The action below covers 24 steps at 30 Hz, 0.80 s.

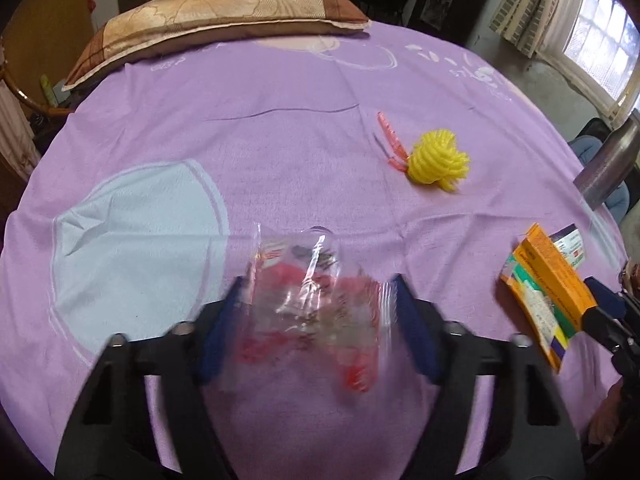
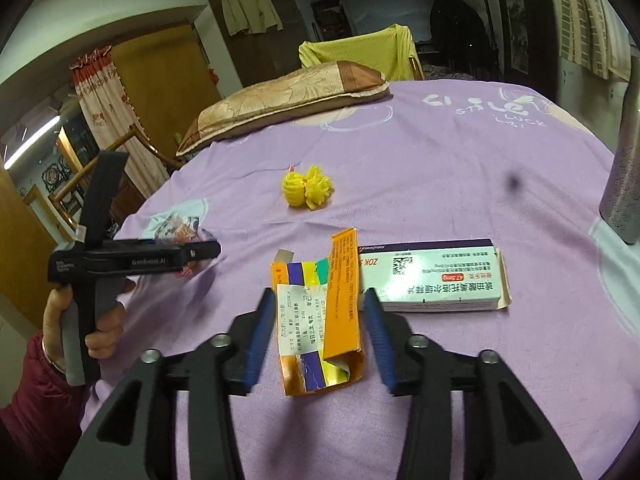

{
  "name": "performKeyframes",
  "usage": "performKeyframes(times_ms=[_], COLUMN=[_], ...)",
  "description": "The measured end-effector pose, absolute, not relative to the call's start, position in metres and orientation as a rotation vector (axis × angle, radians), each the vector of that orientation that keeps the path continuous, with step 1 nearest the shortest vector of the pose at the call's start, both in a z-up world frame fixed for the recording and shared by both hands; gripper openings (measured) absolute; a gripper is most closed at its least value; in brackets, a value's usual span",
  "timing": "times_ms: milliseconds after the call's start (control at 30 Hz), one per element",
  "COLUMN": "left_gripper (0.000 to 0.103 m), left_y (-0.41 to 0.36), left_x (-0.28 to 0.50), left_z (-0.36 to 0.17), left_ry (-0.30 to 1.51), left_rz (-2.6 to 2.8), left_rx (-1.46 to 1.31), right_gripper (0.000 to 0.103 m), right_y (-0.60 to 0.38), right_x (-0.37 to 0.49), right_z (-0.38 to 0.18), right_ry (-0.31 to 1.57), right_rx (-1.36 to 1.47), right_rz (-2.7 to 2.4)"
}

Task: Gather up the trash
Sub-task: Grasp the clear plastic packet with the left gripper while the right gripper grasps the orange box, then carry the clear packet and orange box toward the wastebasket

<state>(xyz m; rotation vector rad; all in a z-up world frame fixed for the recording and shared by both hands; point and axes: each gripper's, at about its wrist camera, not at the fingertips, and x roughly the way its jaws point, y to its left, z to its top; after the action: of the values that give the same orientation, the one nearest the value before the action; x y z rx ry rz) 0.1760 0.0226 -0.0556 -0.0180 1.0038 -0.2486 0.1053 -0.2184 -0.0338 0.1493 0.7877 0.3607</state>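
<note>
A crumpled clear plastic wrapper (image 1: 316, 300) with red print lies on the purple bedsheet (image 1: 280, 140). My left gripper (image 1: 318, 312) has its blue pads against both sides of it. In the right wrist view, the left gripper (image 2: 200, 252) is seen side-on over the wrapper (image 2: 180, 230), held by a hand (image 2: 104, 332). A flattened orange medicine box (image 2: 320, 320) with a white label lies between the pads of my right gripper (image 2: 318, 328), with thin gaps on both sides. The same orange box (image 1: 540, 300) shows at the right edge of the left wrist view.
A white and green medicine box (image 2: 436, 276) lies just behind the orange one. A yellow ball of cord (image 1: 438, 160) and a pink strip (image 1: 390, 136) sit mid-bed. A brown pillow (image 1: 216, 16) lies at the far end. A metal bottle (image 2: 626, 172) stands at the right.
</note>
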Motion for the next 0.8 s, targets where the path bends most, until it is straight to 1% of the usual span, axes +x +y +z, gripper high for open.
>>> performKeyframes(times_ms=[100, 200, 233, 267, 433, 800], left_gripper=[0.048, 0.048, 0.048, 0.048, 0.048, 0.047], left_y=[0.026, 0.029, 0.029, 0.030, 0.029, -0.009], left_x=[0.173, 0.167, 0.165, 0.163, 0.151, 0.097], left_z=[-0.049, -0.036, -0.032, -0.027, -0.010, 0.007], left_ry=[0.983, 0.930, 0.913, 0.895, 0.827, 0.769], left_rz=[-0.288, -0.322, -0.333, -0.345, -0.409, -0.506], left_rx=[-0.064, -0.094, -0.100, -0.107, -0.135, -0.117], right_gripper=[0.049, 0.048, 0.039, 0.018, 0.018, 0.018], right_y=[-0.211, -0.203, -0.200, -0.199, -0.204, -0.251], right_x=[0.105, 0.110, 0.113, 0.113, 0.093, 0.031], right_z=[-0.035, -0.039, -0.041, -0.041, -0.025, 0.022], right_ry=[0.797, 0.836, 0.857, 0.860, 0.754, 0.634], right_rx=[0.114, 0.075, 0.065, 0.060, 0.093, 0.141], right_rz=[0.362, 0.358, 0.359, 0.365, 0.372, 0.307])
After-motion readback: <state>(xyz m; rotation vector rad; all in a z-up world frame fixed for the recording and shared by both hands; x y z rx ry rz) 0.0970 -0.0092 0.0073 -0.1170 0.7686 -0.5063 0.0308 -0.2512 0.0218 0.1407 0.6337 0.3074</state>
